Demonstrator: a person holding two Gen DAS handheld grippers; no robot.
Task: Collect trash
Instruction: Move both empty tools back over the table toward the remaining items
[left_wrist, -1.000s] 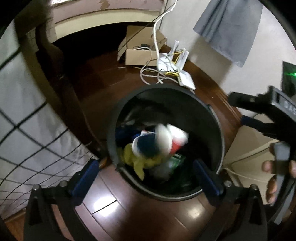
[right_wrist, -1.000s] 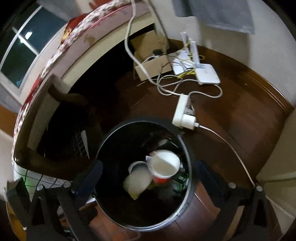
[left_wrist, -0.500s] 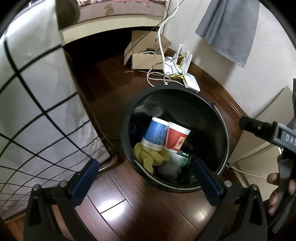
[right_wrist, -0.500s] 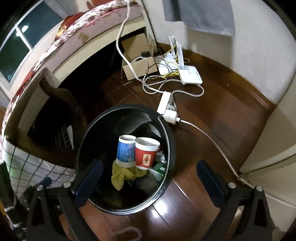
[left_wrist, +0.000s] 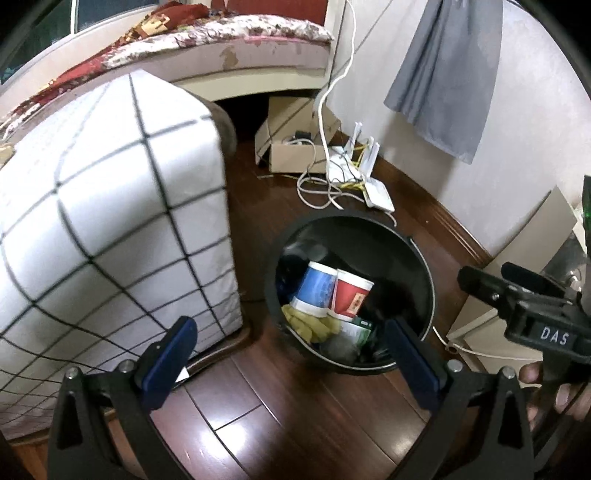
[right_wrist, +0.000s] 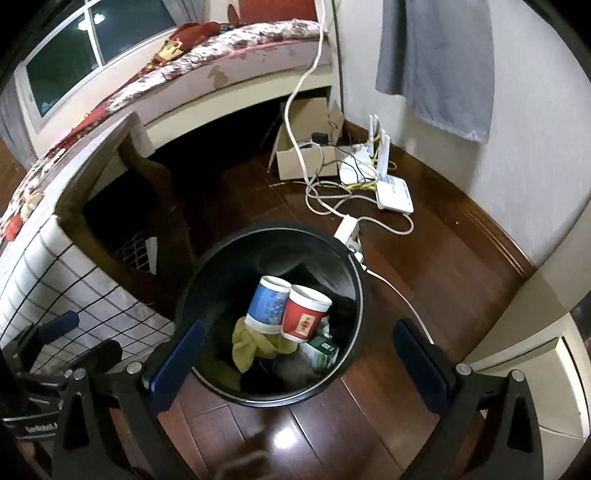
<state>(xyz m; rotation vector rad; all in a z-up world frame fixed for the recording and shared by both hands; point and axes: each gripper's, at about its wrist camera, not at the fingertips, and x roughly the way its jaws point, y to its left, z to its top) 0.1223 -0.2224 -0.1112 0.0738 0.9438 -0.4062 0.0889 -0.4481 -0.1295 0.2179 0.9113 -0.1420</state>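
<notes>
1. Blue-padded left gripper (left_wrist: 291, 360), nearest the lens: jaws spread wide, nothing between them; raised and drawn back from the bin since a second ago.
2. Right gripper (right_wrist: 301, 360): likewise released and empty, hovering above the bin rim.
3. Black bin (right_wrist: 229, 254) on the dark wood floor (right_wrist: 424, 266): now holding the blue paper cup (right_wrist: 267, 304) and red paper cup (right_wrist: 306, 314), side by side and touching, settled atop a yellow rag (right_wrist: 255, 345) and a green carton (right_wrist: 321, 349); cups blurred in mid-fall a second ago, at rest now. Deposit judged complete; both grippers free for further trash.
4. Checked white cushion (left_wrist: 110, 221) just beside the bin.
5. Cardboard box (right_wrist: 306, 155), white router (right_wrist: 393, 194) and cables near the wall.
6. Bed (right_wrist: 221, 59) farthest back.
</notes>
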